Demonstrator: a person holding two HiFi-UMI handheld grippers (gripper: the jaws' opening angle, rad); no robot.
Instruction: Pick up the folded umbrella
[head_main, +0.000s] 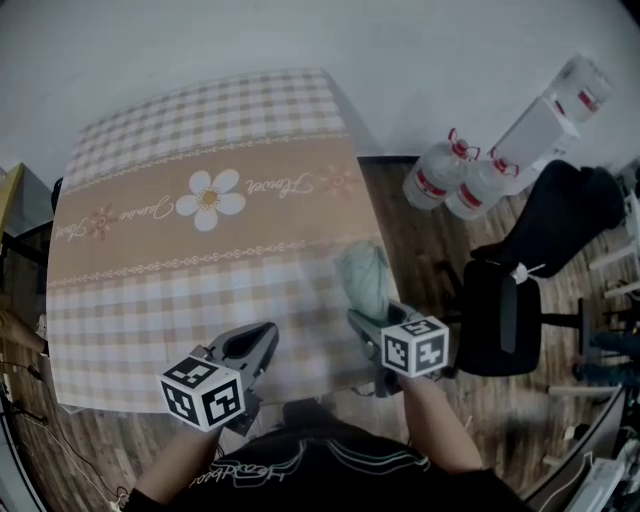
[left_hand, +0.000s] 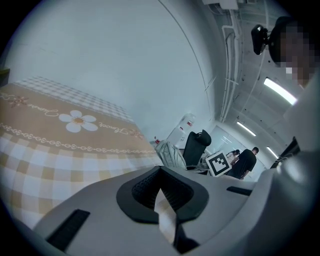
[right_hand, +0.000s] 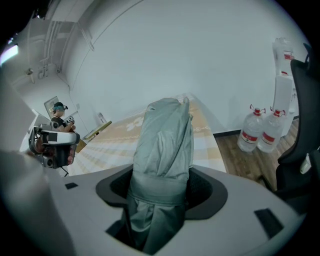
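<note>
The folded umbrella (head_main: 365, 275) is a grey-green bundle of fabric held over the table's near right corner. My right gripper (head_main: 368, 322) is shut on its lower end. In the right gripper view the umbrella (right_hand: 165, 145) stands up between the dark pads, with its strap band at the level of the right gripper (right_hand: 162, 192). My left gripper (head_main: 255, 345) hovers at the table's front edge, shut and holding nothing. The left gripper view shows the left gripper (left_hand: 160, 187) with its tips meeting, and the umbrella (left_hand: 170, 152) beyond.
The table (head_main: 200, 130) wears a checked cloth with a daisy band. Large water bottles (head_main: 445, 175) and a white dispenser (head_main: 560, 110) stand on the wood floor to the right. A black office chair (head_main: 510, 300) is close to the table's right side.
</note>
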